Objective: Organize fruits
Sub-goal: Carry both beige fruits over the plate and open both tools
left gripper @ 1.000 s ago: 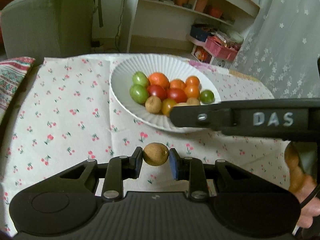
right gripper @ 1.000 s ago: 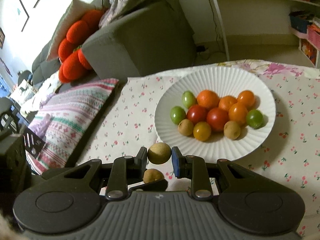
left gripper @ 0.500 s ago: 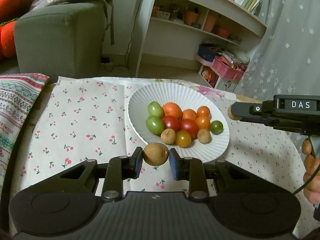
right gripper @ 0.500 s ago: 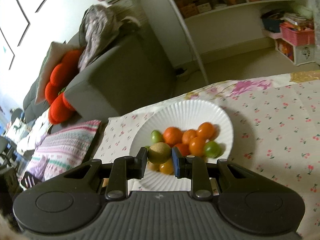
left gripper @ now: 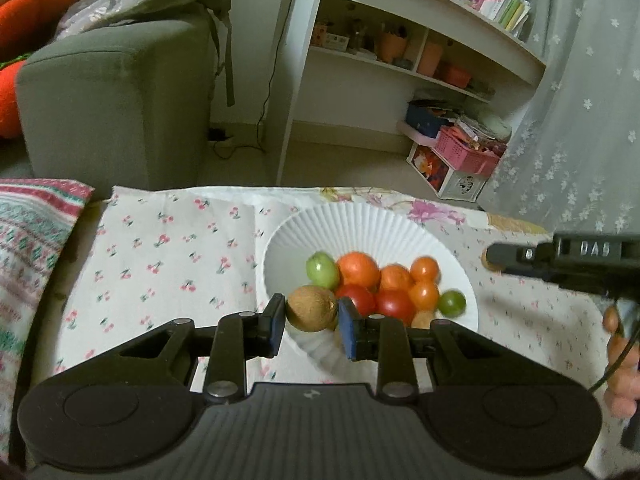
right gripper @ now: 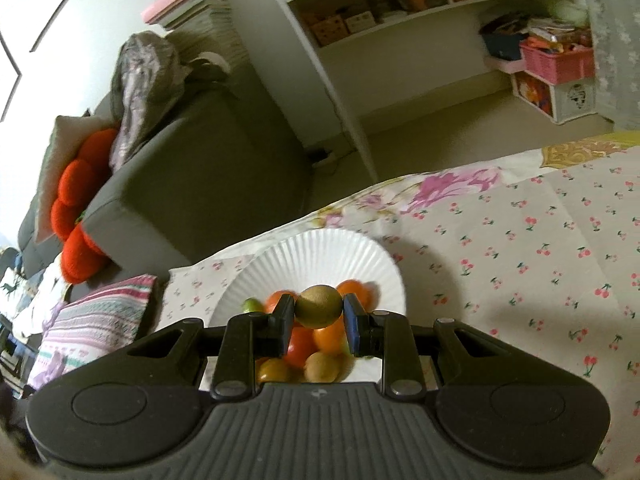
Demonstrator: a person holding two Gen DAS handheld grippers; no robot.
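**Around the table: sofa, shelves, baskets**

A cherry-print tablecloth (left gripper: 168, 248) covers the table; a striped pillow (left gripper: 28, 224) lies at its left edge; behind stands a grey sofa (left gripper: 112, 92) with an orange cushion (right gripper: 76, 216); a white shelf unit (left gripper: 400, 60) holds pots and books; a pink basket (left gripper: 464, 152) sits beside a lace curtain (left gripper: 580, 120).

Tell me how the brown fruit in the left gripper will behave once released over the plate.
The brown fruit looks round and firm, so it will probably roll. The white plate slopes inward, likely steering it toward the piled tomatoes.
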